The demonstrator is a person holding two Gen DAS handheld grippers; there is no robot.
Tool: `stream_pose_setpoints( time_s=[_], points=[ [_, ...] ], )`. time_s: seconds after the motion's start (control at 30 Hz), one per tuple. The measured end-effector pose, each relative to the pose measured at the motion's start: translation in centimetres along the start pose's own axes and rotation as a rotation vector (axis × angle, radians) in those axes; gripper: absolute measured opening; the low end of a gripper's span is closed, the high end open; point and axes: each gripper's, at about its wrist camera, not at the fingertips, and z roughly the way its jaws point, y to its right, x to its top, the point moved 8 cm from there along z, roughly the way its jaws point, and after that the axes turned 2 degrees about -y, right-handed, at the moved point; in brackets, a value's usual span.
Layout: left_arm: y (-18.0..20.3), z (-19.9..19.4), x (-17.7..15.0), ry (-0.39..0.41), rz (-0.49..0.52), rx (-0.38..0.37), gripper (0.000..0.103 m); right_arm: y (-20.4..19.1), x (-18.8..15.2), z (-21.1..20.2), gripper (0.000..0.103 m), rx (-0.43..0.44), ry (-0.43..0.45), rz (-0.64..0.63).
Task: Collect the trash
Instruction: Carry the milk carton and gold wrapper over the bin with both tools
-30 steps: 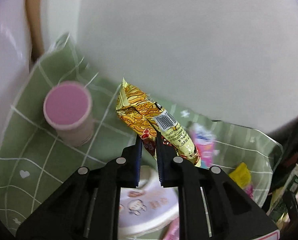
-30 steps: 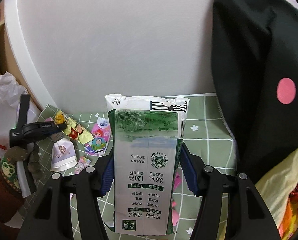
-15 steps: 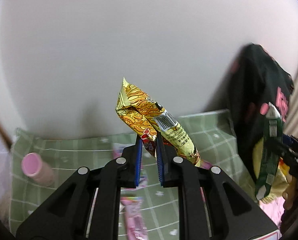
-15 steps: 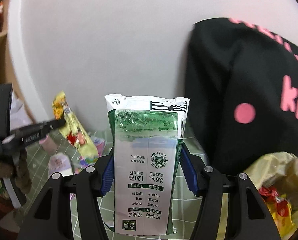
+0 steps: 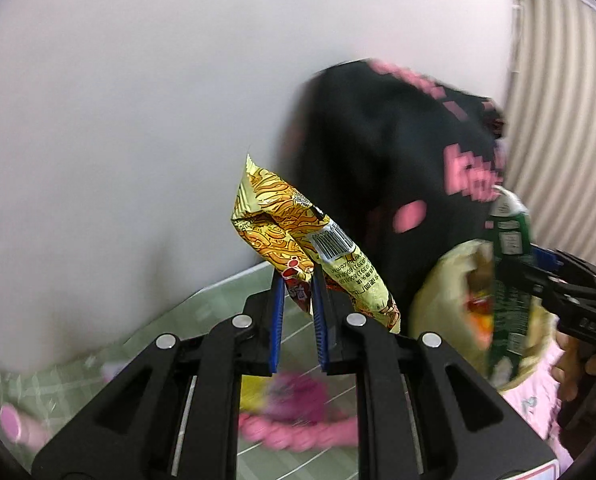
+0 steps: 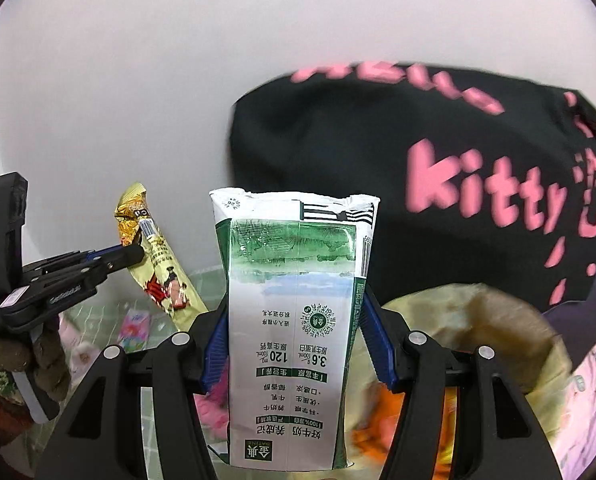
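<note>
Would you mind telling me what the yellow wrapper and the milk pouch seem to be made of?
Yellow wrapper: likely thin plastic or foil film, glossy; it creases sharply and catches glints.
Milk pouch: seemingly a soft printed plastic or laminate, slightly shiny; its torn top edge is wrinkled.

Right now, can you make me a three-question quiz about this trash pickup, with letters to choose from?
1. Where is the yellow snack wrapper?
A. Flat on the green cloth
B. Pinched in the left tongs
C. Inside the yellowish trash bag

2. What colour are the letters on the black bag?
A. Pink
B. White
C. Blue

3. What are the right tongs doing?
A. Standing open and empty
B. Gripping a pink cup
C. Squeezing the green and white milk carton

Answers:
1 B, the blue pads clamp the wrapper's lower part in the air.
2 A, "kitty" reads in pink on the black bag.
3 C, both pads press the carton's sides.
</note>
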Motion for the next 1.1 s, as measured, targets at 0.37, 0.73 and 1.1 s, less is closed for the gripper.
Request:
stream_pose_setpoints(
  time_s=[0.37,0.73,1.1],
  points=[
    [14.6,3.3,3.8,-0.005,0.180,-0.258,0.013,10.7,3.3,-6.9,0.055,-0.137,0.127,0.098],
    [21.1,10.0,-0.6,-0.199,0.338,-0.351,0.013,15.4,-0.8,-2.8,0.055,-0.138,0.024,0.189],
    [21.4,14.0,-6.1,-0.366,0.420,-0.392,0.013,16.5,-7.1,0.9,0.055,-0.123,-0.179,0.265]
  ],
)
